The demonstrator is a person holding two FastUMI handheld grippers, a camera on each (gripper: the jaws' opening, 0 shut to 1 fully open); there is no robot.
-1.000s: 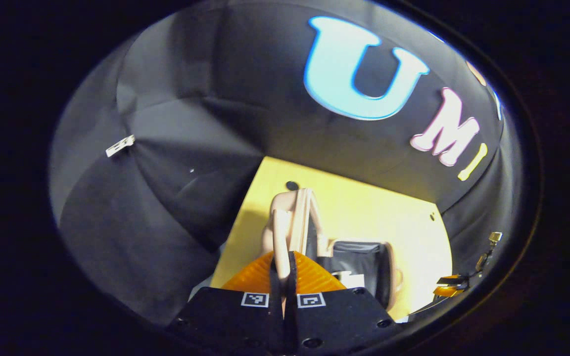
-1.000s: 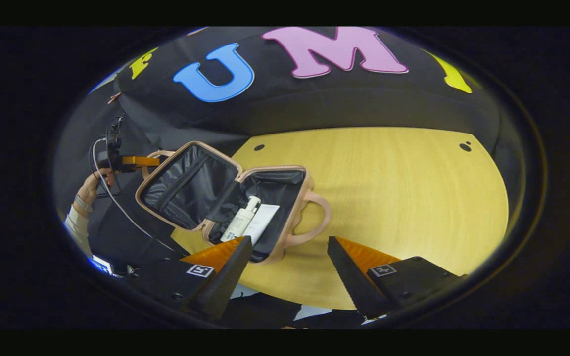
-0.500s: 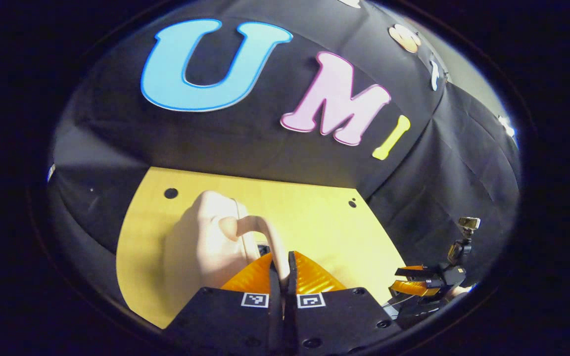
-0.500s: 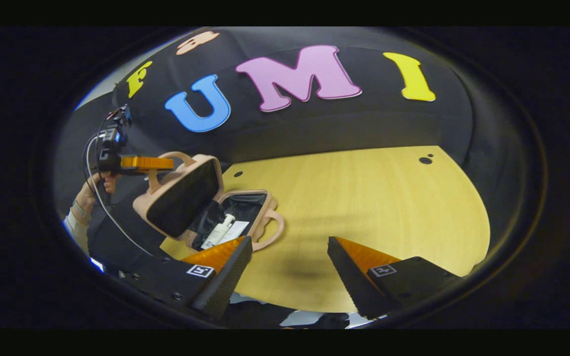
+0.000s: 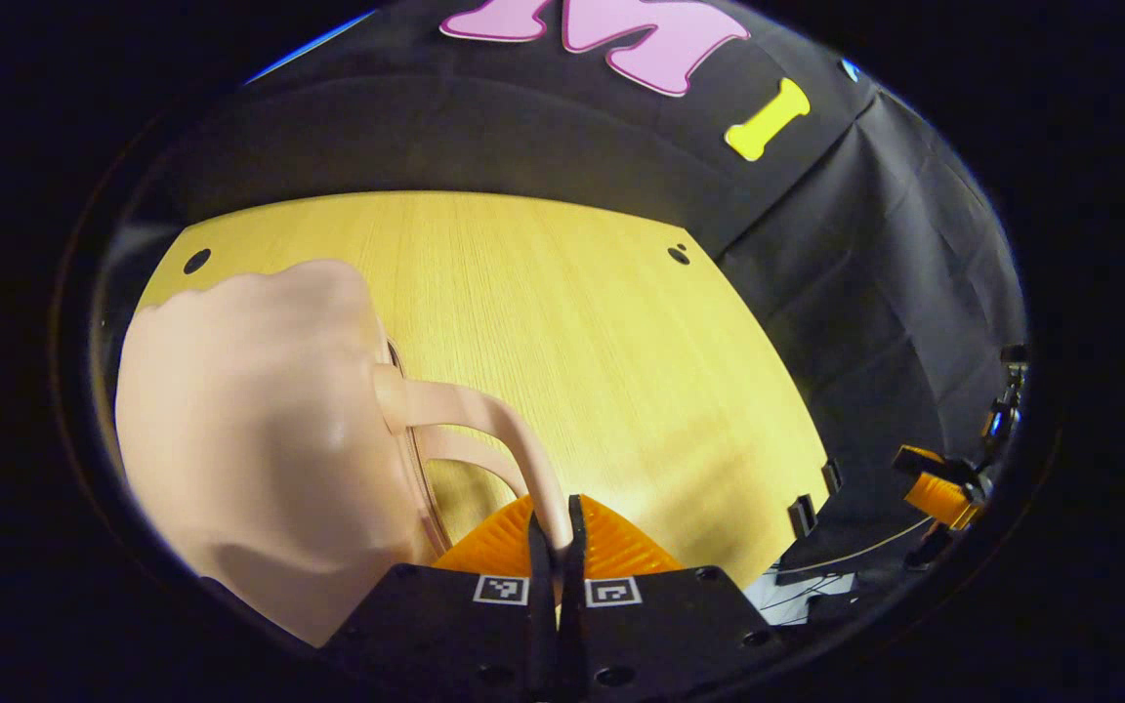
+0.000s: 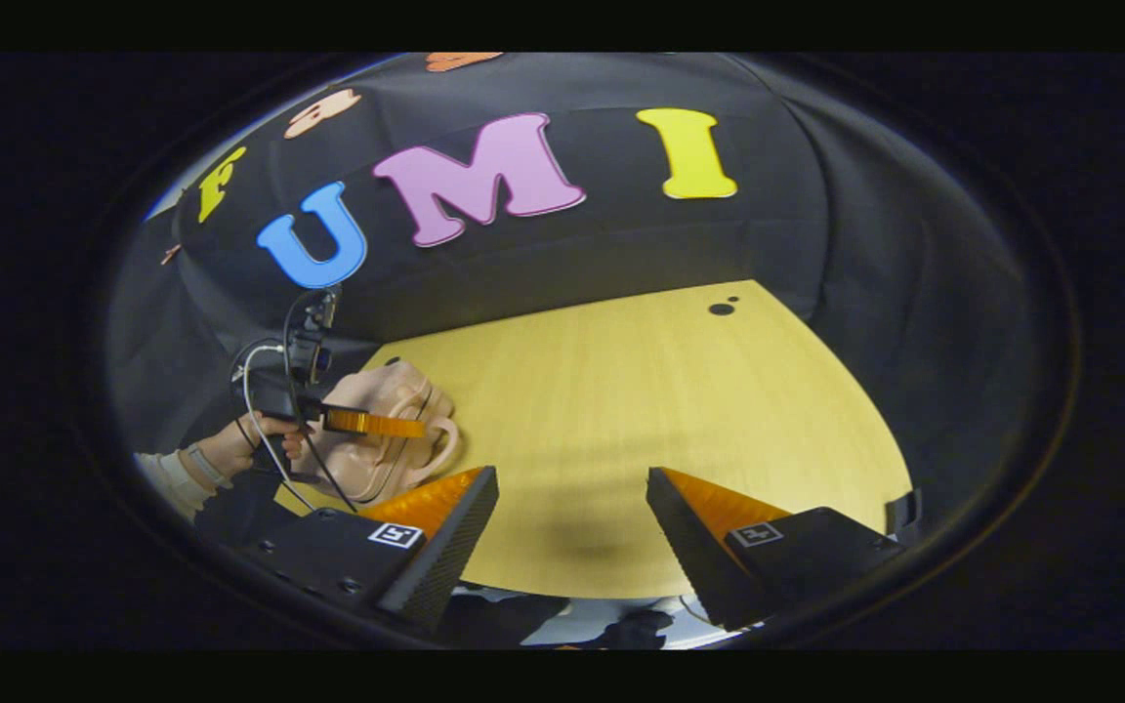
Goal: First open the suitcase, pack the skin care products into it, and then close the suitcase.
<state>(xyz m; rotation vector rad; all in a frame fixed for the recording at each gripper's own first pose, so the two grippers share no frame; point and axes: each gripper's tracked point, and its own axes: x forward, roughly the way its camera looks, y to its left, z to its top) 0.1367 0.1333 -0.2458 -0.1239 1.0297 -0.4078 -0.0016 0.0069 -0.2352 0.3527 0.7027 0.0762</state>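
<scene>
The pink suitcase point(image 5: 250, 420) lies on the wooden table with its lid down, so the skin care products inside are hidden. My left gripper point(image 5: 555, 532) is shut on the lid's curved handle point(image 5: 484, 415). In the right gripper view the same suitcase point(image 6: 382, 430) sits at the table's near-left corner, with the left gripper point(image 6: 406, 426) and the hand holding it over the case. My right gripper point(image 6: 570, 508) hovers open above the table's near edge, nothing between its fingers, well to the right of the case.
The wooden table point(image 6: 641, 410) stretches wide to the right of the case, with small dark holes point(image 6: 722, 309) near its far corners. Black cloth walls close it in behind and at the right. The right gripper point(image 5: 943, 483) shows at the far right in the left gripper view.
The left gripper, holding the lid's handle, swung the lid from upright down onto the base; the products are now covered. The right gripper has drawn back and to the right.
</scene>
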